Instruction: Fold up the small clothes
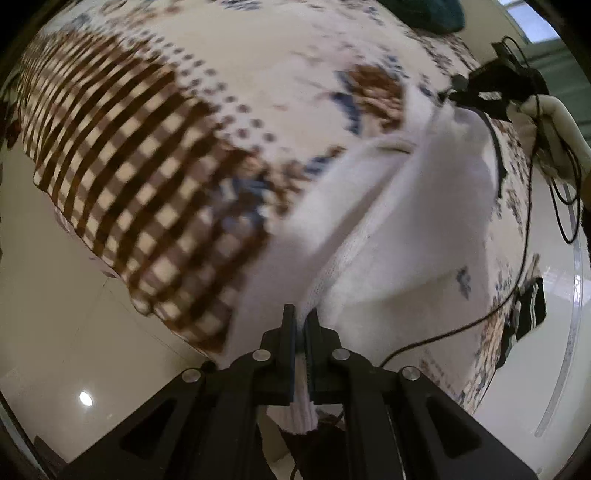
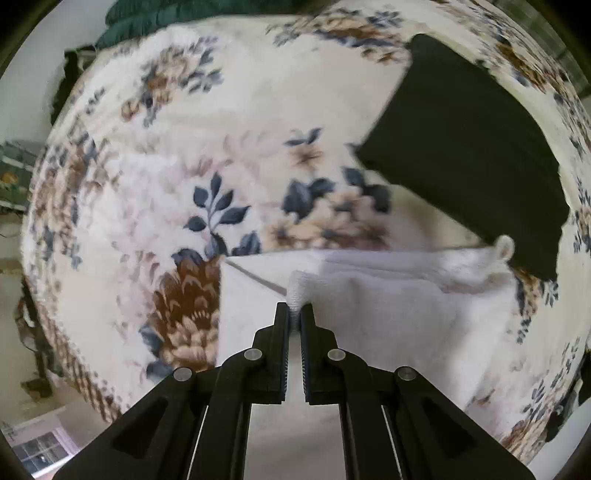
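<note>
A small white knit garment point(image 1: 399, 206) lies partly lifted over a floral blanket point(image 1: 295, 66). My left gripper point(image 1: 301, 314) is shut on its ribbed edge, which hangs down between the fingers. In the left wrist view my right gripper point(image 1: 452, 96) pinches the garment's far corner, held by a gloved hand. In the right wrist view my right gripper point(image 2: 294, 310) is shut on a ribbed corner of the white garment point(image 2: 406, 306), which spreads to the right over the blanket point(image 2: 258, 92).
A dark folded cloth point(image 2: 465, 155) lies on the blanket at the upper right. A brown-checked blanket border point(image 1: 122, 162) hangs over the bed edge above pale floor tiles point(image 1: 55, 314). A dark green cloth point(image 2: 155, 18) lies at the far edge. Cables point(image 1: 517, 258) trail at right.
</note>
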`<state>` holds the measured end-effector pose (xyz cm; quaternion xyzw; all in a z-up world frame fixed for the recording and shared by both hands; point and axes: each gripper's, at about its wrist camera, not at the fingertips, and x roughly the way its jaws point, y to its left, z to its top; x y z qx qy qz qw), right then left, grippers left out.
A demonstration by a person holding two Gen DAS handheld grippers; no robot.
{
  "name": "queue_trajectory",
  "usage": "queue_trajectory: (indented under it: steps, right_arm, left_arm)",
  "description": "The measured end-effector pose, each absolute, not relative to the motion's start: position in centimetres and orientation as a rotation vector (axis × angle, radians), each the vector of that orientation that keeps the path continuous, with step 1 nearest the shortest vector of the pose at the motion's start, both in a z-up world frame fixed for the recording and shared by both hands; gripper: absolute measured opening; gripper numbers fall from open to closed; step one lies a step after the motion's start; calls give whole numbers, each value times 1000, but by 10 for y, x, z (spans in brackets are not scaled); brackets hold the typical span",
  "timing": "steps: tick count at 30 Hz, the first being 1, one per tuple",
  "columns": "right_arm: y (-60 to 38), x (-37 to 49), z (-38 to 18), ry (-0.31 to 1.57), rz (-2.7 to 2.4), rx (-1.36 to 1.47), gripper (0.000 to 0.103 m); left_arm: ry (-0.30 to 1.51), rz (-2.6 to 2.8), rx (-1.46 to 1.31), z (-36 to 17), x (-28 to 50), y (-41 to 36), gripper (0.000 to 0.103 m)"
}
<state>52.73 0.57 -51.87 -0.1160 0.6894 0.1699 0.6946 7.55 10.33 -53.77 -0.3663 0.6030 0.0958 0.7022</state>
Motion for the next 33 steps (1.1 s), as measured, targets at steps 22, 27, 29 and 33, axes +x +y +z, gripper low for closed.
queue_trajectory:
  steps: [22,27,29,33]
  right_arm:
    - [-207,169,-594,2005,253,472,49]
    - [-238,130,-610,1853,177,768,6]
    - [-244,117,-599,1813,146,755,5]
    - [-255,91,-571,1791,103,663,4]
  left_arm:
    - [1446,144,-726,-558,91,121,2]
    - [1457,139,-684,-545,100,111,2]
    - [1451,128,-673,-536,101,110,2]
    - [1411,112,-672,-524,103,116,2]
